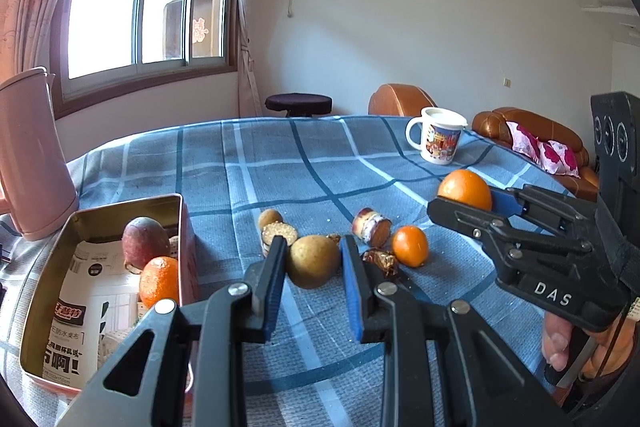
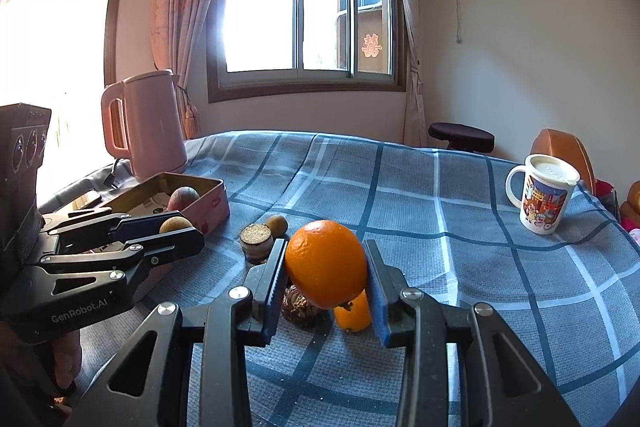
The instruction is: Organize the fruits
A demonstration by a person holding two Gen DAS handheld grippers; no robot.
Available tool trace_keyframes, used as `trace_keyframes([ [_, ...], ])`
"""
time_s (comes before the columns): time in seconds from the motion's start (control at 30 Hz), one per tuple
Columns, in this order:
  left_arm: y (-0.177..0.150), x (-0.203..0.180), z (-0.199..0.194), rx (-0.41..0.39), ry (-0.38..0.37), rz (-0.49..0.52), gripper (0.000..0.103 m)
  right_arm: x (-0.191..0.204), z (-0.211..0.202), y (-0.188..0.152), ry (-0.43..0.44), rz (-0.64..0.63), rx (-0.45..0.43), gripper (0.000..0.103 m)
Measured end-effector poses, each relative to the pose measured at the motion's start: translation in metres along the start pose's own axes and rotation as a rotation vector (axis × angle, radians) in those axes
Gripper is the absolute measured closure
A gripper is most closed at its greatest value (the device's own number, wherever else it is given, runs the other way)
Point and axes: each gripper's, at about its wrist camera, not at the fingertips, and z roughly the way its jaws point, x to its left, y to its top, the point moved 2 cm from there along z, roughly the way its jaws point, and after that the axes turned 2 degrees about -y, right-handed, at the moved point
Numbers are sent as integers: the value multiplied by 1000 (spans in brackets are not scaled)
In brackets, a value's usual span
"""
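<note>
As the left wrist camera looked down along its own fingers, the left gripper (image 1: pixel 313 277) was closed on a small brown round fruit (image 1: pixel 312 261), with the blue pads pressing it from both sides and lifting it clear of the checked tablecloth (image 1: pixel 280 171). The pink tin box (image 1: pixel 185 223) stood just to the left of this gripper, and a reddish fruit (image 1: pixel 145 242) and a mandarin (image 1: pixel 159 281) already lay inside it, so the box was probably the collecting place. To the right of the box, on the cloth, a smaller brown fruit (image 1: pixel 270 217), two round cakes (image 1: pixel 372 227) and a small orange fruit (image 1: pixel 410 245) waited. Further right of the box, the right gripper (image 1: pixel 464 205) held a big orange (image 1: pixel 465 189). In the right wrist view, the right gripper (image 2: pixel 326 277) was closed on the orange (image 2: pixel 327 263), which sat firmly between the pads above a wrapped sweet (image 2: pixel 300 305) and the small orange fruit (image 2: pixel 352 315). The box (image 2: pixel 208 203) was far to the left, and the left gripper (image 2: pixel 176 231) with its brown fruit (image 2: pixel 175 225) hung just in front of it. I judge both fruits were meant for the box.
</note>
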Motion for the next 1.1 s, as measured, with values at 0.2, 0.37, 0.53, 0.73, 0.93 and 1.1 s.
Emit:
trace_keyframes([
  [0.2,1,0,-4,-23,6,4,75,0,-5,1,4,5,-28,65],
  [0.37,1,0,-7,-40,12,3,75,0,-7,0,3,6,-40,65],
  [0.53,1,-2,-11,-59,17,11,75,0,-10,1,2,5,-55,65],
  [0.73,1,-3,-16,-82,26,18,75,-1,-13,1,1,4,-74,65],
  [0.93,0,-4,-20,-100,33,21,75,0,-16,1,2,6,-86,65],
  [1.1,-1,-6,-23,-115,35,28,75,1,-19,2,7,3,-104,65],
])
